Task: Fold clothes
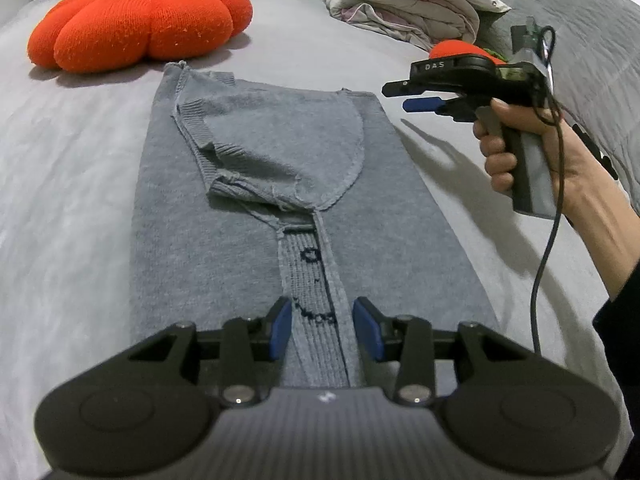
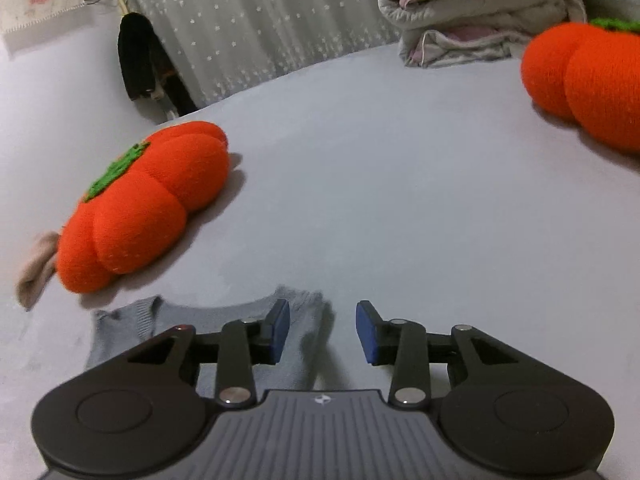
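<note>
Cardigan (image 1: 256,208): grey knit, lies flat on the bed (image 1: 72,184), sleeves folded in over the body, button band toward the left gripper (image 1: 322,326).
Handling: likely soft, light, limp; it should sag and stretch if lifted at one point. Best taken at the ribbed hem or the folded side edges, both corners together.
Left gripper: jaws partly apart, astride the button band, pads not pressing.
Right gripper (image 2: 323,330): jaws partly apart, nothing between them, above the cardigan's far corner.
Surface: smooth grey sheet, soft.
Room: two orange cushions (image 1: 140,20), folded quilt (image 1: 404,4), starred curtain (image 2: 256,24).
</note>
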{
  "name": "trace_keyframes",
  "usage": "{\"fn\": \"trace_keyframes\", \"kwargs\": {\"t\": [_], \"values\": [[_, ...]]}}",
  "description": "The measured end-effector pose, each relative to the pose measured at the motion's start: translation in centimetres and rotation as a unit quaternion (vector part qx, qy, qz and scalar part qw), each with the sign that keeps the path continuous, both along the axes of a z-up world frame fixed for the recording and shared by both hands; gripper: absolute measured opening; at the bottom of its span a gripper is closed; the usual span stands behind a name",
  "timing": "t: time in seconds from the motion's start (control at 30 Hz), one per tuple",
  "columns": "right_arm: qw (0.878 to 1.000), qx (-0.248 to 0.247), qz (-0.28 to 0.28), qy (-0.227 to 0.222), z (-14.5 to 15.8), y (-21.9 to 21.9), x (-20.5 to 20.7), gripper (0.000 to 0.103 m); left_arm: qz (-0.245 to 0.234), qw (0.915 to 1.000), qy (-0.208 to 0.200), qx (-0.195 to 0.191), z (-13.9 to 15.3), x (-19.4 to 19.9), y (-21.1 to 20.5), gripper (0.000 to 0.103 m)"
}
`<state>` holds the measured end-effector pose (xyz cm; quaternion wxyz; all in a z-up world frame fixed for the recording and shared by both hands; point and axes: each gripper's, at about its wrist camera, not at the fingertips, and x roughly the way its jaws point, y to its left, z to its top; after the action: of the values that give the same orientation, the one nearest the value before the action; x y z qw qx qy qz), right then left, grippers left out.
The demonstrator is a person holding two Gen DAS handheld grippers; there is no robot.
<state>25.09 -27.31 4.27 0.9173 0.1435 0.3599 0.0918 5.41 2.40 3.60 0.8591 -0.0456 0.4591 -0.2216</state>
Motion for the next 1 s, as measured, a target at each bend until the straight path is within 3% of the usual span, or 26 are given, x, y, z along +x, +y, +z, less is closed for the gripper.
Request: {"fn": "trace_keyframes", "kwargs": {"t": [0.13,0.23,0.33,0.43,0.57,0.7,0.8,0.9,0.97,1.0], "values": [[1.0,-0.003,0.027,0.01,-0.1,1.2,-0.4,0.037,-0.002,1.0,-0.004,0.005,0.0,-0.1,-0.2,0.038],[0.998,-0.039,0.035,0.029,-1.1,3.0,0.3,0.035,-0.003,1.0,-0.006,0.006,-0.1,-0.2,-0.2,0.038],[0.998,-0.049,0.029,0.03,-1.9,3.5,0.2,0.006,-0.004,1.0,-0.005,0.004,-0.1,-0.2,-0.1,0.038],[0.999,-0.033,0.016,0.021,-1.5,2.3,0.0,0.005,-0.005,1.0,-0.003,0.002,-0.1,-0.1,0.1,0.038],[0.999,0.036,0.007,0.006,-0.7,-0.3,-0.1,0.005,-0.006,1.0,-0.005,0.004,-0.1,-0.1,0.1,0.038],[1.0,0.002,0.016,0.016,-2.6,0.8,0.2,0.005,-0.009,0.9999,-0.008,0.009,-0.1,-0.1,0.0,0.039],[1.0,0.015,0.009,0.017,-2.6,0.2,0.4,0.003,-0.009,0.9999,-0.008,0.009,-0.1,0.0,0.0,0.039],[1.0,-0.002,0.01,0.002,-1.5,0.2,0.3,0.021,-0.01,0.9999,-0.007,0.008,-0.1,0.1,0.0,0.039],[1.0,-0.023,0.014,-0.016,-0.5,0.5,0.1,0.044,-0.011,0.9999,-0.008,0.009,0.0,0.1,0.0,0.04],[0.999,-0.022,0.015,-0.022,-0.2,0.6,0.2,0.046,-0.011,0.9999,-0.008,0.01,0.0,0.0,-0.1,0.04]]}}
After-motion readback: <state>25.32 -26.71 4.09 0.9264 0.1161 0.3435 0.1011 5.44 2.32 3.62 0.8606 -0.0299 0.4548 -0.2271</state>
